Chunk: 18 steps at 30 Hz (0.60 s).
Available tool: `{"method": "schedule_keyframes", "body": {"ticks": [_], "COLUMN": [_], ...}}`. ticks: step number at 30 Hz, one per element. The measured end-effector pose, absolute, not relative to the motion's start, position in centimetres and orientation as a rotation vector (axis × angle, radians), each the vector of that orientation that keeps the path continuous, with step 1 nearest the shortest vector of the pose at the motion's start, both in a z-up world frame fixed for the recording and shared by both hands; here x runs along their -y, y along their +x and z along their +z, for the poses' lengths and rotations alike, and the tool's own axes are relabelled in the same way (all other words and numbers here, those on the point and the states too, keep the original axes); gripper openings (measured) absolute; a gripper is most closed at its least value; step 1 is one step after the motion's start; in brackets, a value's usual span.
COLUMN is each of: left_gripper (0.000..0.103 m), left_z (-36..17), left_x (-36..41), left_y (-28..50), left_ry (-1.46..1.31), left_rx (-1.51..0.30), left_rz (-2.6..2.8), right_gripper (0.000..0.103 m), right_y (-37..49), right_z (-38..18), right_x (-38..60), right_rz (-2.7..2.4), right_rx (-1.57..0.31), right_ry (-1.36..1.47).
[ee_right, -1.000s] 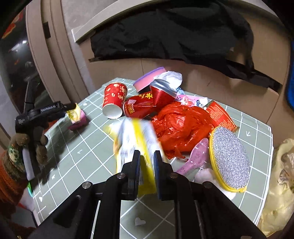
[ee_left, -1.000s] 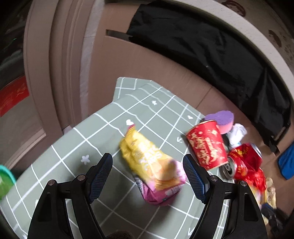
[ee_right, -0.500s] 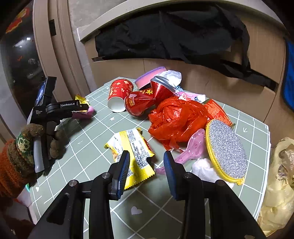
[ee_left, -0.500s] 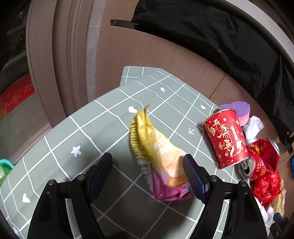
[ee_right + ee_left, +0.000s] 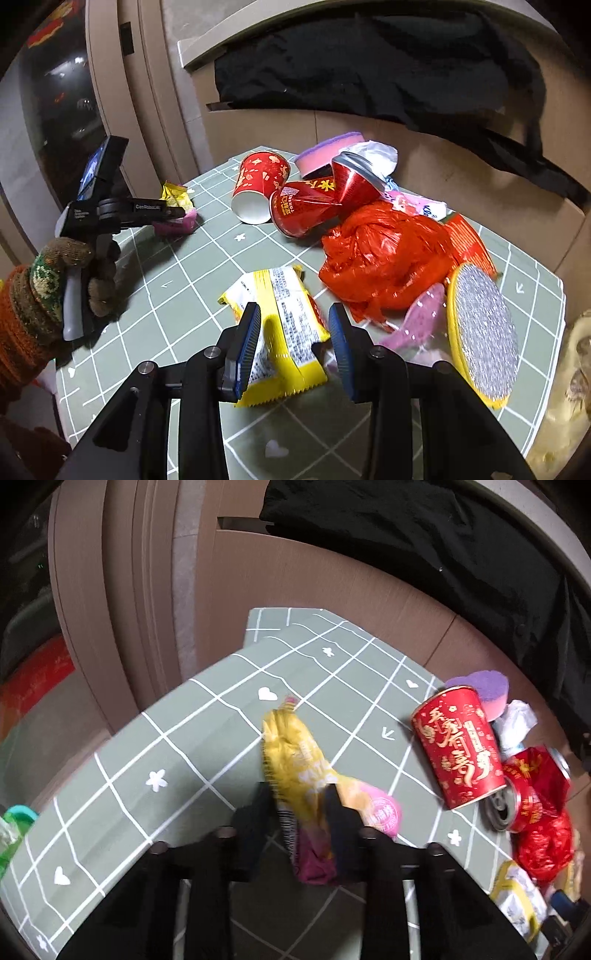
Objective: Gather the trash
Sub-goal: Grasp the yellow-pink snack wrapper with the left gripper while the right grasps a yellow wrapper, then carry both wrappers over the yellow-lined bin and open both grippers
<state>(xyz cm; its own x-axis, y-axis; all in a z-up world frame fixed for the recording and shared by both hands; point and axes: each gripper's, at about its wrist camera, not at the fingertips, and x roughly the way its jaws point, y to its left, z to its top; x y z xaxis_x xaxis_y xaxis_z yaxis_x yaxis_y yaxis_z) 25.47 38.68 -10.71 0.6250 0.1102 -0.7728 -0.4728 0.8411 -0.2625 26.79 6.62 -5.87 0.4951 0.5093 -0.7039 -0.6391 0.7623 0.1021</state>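
Cup (image 5: 458, 746) lettering, perhaps Chinese

I work over a small table under a grey-green cloth with a white grid and little hearts and flowers (image 5: 207, 258). Behind it stands pale brown wood-grain panelling (image 5: 314, 590), with a black garment (image 5: 369, 74) draped over its light ledge. To my left, ribbed beige door trim (image 5: 122, 590) frames dark, reflective glass (image 5: 55, 92). The light is dim and indoor.
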Motion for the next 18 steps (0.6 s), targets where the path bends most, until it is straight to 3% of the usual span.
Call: {"method": "schedule_keyframes", "body": {"ticks": [12, 15, 18], "left_gripper": [0.018, 0.018, 0.018], "left_z": [-6.3, -4.2, -1.3], "left_x": [-35.3, -34.0, -32.7], "left_y": [22.6, 22.0, 21.2], "left_ry": [-0.385, -0.342, -0.311], "left_rx": [-0.699, -0.653, -0.590], "left_rz": [0.201, 0.175, 0.147], "right_gripper": [0.039, 0.016, 0.016], "right_y": [29.1, 28.7, 28.1], "right_z": [-8.7, -8.0, -6.2], "right_x": [-8.7, -8.3, -7.9], "right_rz": [0.803, 0.831, 0.848], "right_rx": [-0.945, -0.935, -0.892], "right_ry": [-0.201, -0.165, -0.150]}}
